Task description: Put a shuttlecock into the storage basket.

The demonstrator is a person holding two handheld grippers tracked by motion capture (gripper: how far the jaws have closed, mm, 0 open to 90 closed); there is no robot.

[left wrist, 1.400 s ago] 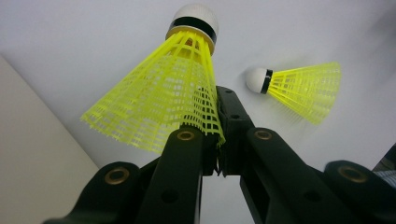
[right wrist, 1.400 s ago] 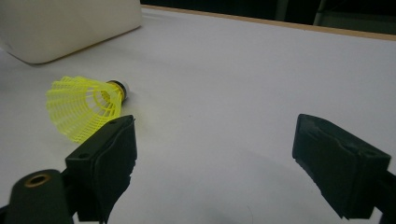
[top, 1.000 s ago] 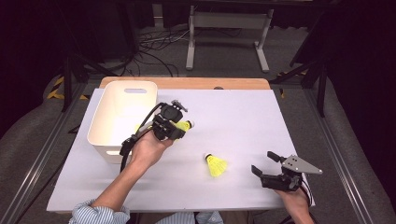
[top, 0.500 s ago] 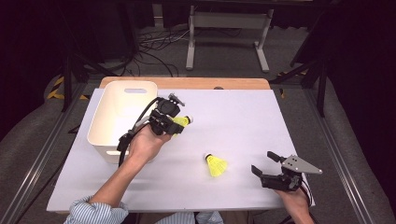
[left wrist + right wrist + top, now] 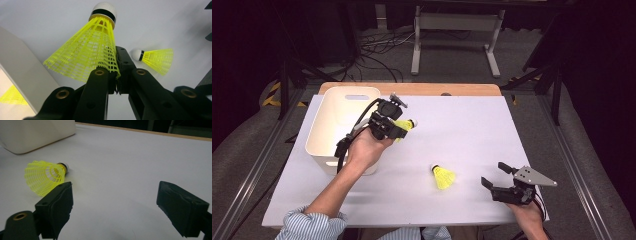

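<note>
The left gripper (image 5: 404,127), jaws pinching the skirt of a yellow shuttlecock (image 5: 87,55) beside the white bin (image 5: 329,150), apparently carries it there for dropping in, while the right gripper (image 5: 497,175) waits spread near the second shuttlecock (image 5: 443,176) lying on the table (image 5: 472,125).

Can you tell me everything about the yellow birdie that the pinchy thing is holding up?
The held shuttlecock has a bright yellow plastic mesh skirt, a rounded white cork tip and a black band beneath it. The left gripper has its jaws shut on the skirt's rim, so it hangs above the white table, tip pointing away from the hand. It sits beside the white bin, touching nothing but the jaws.
</note>
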